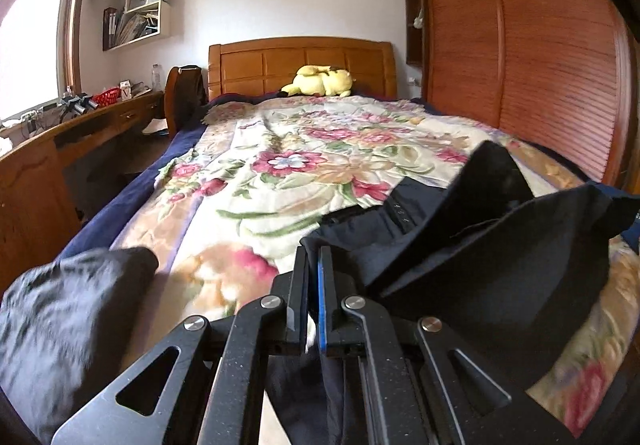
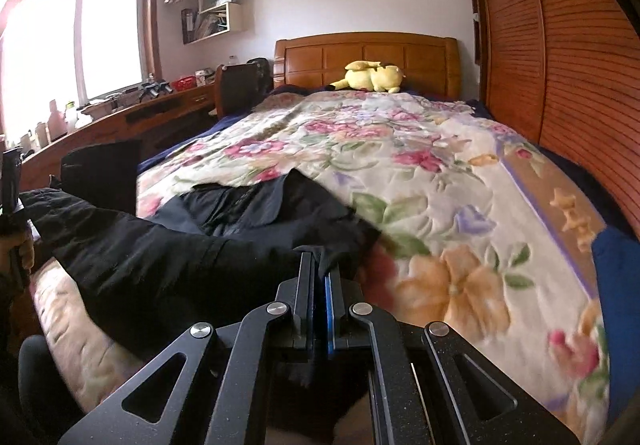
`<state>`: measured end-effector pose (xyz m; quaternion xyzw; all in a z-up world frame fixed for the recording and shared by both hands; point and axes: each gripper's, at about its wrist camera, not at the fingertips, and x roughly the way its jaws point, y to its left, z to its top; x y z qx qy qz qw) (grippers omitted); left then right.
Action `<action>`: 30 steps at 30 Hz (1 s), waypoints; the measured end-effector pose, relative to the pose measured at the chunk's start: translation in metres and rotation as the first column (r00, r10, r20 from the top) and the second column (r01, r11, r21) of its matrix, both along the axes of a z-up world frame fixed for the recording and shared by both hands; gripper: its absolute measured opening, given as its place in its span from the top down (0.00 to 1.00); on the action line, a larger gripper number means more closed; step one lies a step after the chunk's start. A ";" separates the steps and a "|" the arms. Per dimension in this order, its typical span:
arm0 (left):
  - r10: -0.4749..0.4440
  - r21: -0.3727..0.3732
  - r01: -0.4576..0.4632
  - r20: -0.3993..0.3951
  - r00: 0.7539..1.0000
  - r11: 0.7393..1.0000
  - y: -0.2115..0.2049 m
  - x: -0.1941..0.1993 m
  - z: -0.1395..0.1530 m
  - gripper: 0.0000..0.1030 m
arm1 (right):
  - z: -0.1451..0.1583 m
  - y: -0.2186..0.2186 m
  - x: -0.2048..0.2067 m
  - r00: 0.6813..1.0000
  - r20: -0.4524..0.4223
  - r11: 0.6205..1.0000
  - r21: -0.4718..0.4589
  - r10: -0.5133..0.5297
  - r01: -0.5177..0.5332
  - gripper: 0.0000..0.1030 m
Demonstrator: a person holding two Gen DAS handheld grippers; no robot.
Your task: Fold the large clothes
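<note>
Both two-finger grippers are clamped tight on cloth: the left gripper [image 1: 314,259] pinches one edge of the large black fabric garment [image 1: 480,245], the right gripper [image 2: 320,265] another edge of it. Between them the garment lies partly lifted, partly spread over the flowered quilt [image 2: 440,185] on the wooden bed [image 1: 300,61]. A yellow plush toy [image 2: 374,76] rests by the headboard.

One bed [image 2: 560,205] carries one floral quilt [image 2: 420,185], one dark garment [image 2: 168,257] and one yellow plush toy [image 2: 374,76]. Two grippers are there: the left gripper [image 1: 314,257] and the right gripper [image 2: 320,265].
</note>
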<state>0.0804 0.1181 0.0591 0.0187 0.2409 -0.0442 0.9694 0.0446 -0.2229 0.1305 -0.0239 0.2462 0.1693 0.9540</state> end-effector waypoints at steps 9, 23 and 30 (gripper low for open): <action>0.046 0.061 -0.043 -0.059 0.997 0.997 -0.010 0.034 -0.014 0.92 | -0.025 0.023 0.072 0.991 -0.101 0.995 -0.068 -0.083 0.076 0.94; 0.024 -0.046 -0.030 -0.132 0.991 0.999 0.025 -0.054 -0.048 0.28 | -0.030 0.009 -0.001 0.990 -0.083 0.994 -0.035 -0.110 0.107 0.24; -0.073 -0.081 0.057 -0.218 0.973 0.995 0.013 -0.057 -0.070 0.34 | -0.065 0.022 -0.009 0.979 -0.195 0.998 -0.004 -0.061 0.062 0.24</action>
